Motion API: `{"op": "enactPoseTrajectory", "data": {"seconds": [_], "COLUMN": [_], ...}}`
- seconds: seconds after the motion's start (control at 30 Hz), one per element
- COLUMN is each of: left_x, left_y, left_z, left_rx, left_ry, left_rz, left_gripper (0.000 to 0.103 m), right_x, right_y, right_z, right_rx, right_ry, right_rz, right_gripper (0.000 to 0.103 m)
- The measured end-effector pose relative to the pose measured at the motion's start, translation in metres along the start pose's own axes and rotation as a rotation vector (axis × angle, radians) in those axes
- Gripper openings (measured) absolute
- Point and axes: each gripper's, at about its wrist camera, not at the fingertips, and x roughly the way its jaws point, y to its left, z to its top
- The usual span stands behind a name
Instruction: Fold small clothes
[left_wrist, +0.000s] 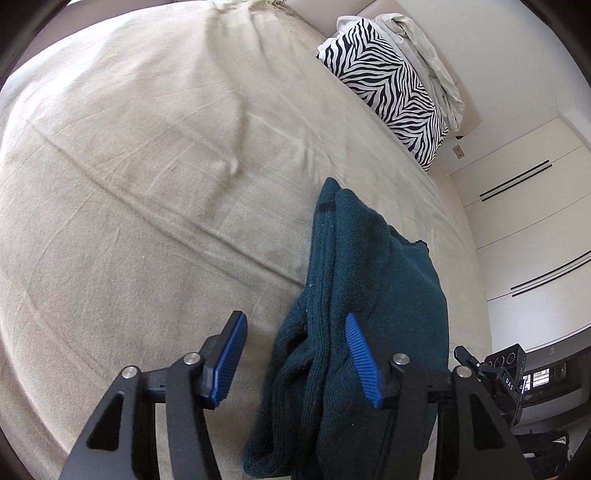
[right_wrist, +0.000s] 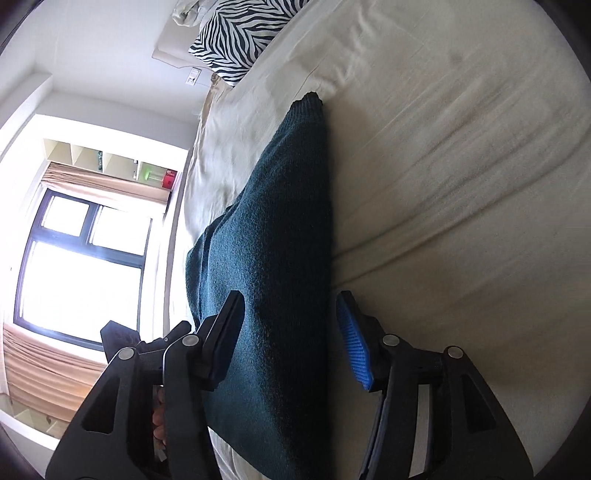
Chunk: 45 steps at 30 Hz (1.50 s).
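Left wrist view first: we see our left gripper (left_wrist: 295, 343) spread wide, its blue pads (left_wrist: 360, 360) apart, hanging over the near, bunched end of the dark green sweater (left_wrist: 369, 280). Whether the right-hand pad touches the knit we cannot tell. The sweater lies folded lengthwise on the beige bed sheet (left_wrist: 147, 184), stretching away from the gripper toward the zebra-print pillow (left_wrist: 391, 92) at the head of the bed. Beyond the sweater stands a white wardrobe (left_wrist: 524, 229).

From the right wrist view, our right gripper (right_wrist: 290, 325) is also spread, its fingers straddling the sweater (right_wrist: 273, 240), one on each side of the long fold. Past the sweater's far tip sits the pillow (right_wrist: 240, 33), and off beside the sweater a bright window (right_wrist: 81, 266) with tan curtains (right_wrist: 103, 182).
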Motion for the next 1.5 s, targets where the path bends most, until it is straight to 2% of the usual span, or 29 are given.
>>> {"op": "enactPoseTrajectory", "data": {"seconds": [0.07,0.17,0.23,0.33,0.37,0.4,0.43,0.47,0.57,0.67,0.77,0.83,0.87,0.9,0.93,0.97,1.07,1.1,1.17,1.27,1.3,1.43,1.5], "left_x": [-0.003,0.005,0.011,0.016,0.018,0.021,0.026,0.031,0.035,0.029,0.018,0.024,0.03,0.035,0.034,0.028,-0.008,-0.021,-0.039,-0.044,-0.04,-0.012,-0.004], "left_y": [0.004,0.003,0.0,-0.002,-0.002,-0.003,-0.006,-0.009,-0.019,-0.032,-0.053,-0.043,-0.032,-0.02,-0.011,-0.007,-0.012,-0.017,-0.032,-0.057,-0.06,-0.062,-0.058], "left_z": [-0.001,-0.004,-0.008,-0.017,-0.019,-0.022,-0.027,-0.032,-0.046,-0.056,-0.065,-0.066,-0.067,-0.069,-0.073,-0.076,-0.084,-0.086,-0.092,-0.109,-0.112,-0.123,-0.124], "left_rx": [-0.005,0.03,0.063,0.067,0.061,0.064,0.067,0.064,0.068,0.031,0.05,0.011,-0.022,-0.064,-0.106,-0.124,-0.092,-0.07,-0.002,0.101,0.113,0.114,0.106], "left_ry": [-0.008,0.028,0.054,0.073,0.085,0.106,0.137,0.175,0.212,0.225,0.192,0.175,0.177,0.189,0.187,0.167,0.047,0.009,-0.012,0.04,0.072,0.132,0.144], "left_rz": [-0.016,0.025,0.05,0.028,0.018,0.01,-0.004,-0.017,-0.032,-0.108,-0.146,-0.109,-0.094,-0.093,-0.12,-0.139,-0.066,-0.061,-0.072,-0.057,-0.052,0.029,0.029], "left_gripper": [0.072,0.074,0.074,0.073,0.071,0.061,0.053,0.041,0.034,0.027,0.026,0.026,0.028,0.035,0.036,0.037,0.053,0.054,0.054,0.051,0.046,0.04,0.036], "right_x": [-0.007,-0.003,0.004,0.021,0.024,0.03,0.036,0.035,0.023,0.007,-0.009,-0.004,0.001,0.007,0.011,0.006,-0.011,-0.015,-0.024,-0.031,-0.032,-0.027,-0.027], "right_y": [0.001,0.008,0.019,0.027,0.026,0.024,0.021,0.018,0.023,0.041,0.048,0.03,0.016,-0.002,-0.017,-0.024,-0.027,-0.025,-0.018,-0.006,-0.005,-0.008,-0.009], "right_z": [-0.007,-0.022,-0.034,-0.048,-0.05,-0.049,-0.045,-0.043,-0.037,-0.024,-0.013,-0.009,-0.011,-0.015,-0.021,-0.027,-0.032,-0.032,-0.032,-0.034,-0.036,-0.038,-0.039], "right_rx": [0.011,-0.001,-0.045,-0.121,-0.124,-0.117,-0.106,-0.094,-0.105,-0.148,-0.173,-0.134,-0.094,-0.056,-0.023,-0.014,-0.025,-0.029,-0.058,-0.095,-0.099,-0.084,-0.094], "right_ry": [-0.006,0.033,0.051,0.105,0.112,0.12,0.126,0.128,0.113,0.076,0.064,0.118,0.144,0.168,0.182,0.155,0.111,0.105,0.079,0.069,0.068,0.081,0.083], "right_rz": [0.041,0.087,0.038,-0.035,-0.043,-0.051,-0.062,-0.059,-0.01,0.007,0.008,-0.011,-0.053,-0.098,-0.091,-0.04,-0.01,-0.01,-0.008,0.012,0.008,-0.006,-0.009], "right_gripper": [0.069,0.07,0.07,0.07,0.065,0.059,0.043,0.031,0.02,0.019,0.019,0.021,0.023,0.025,0.029,0.029,0.034,0.037,0.048,0.05,0.05,0.05,0.05]}}
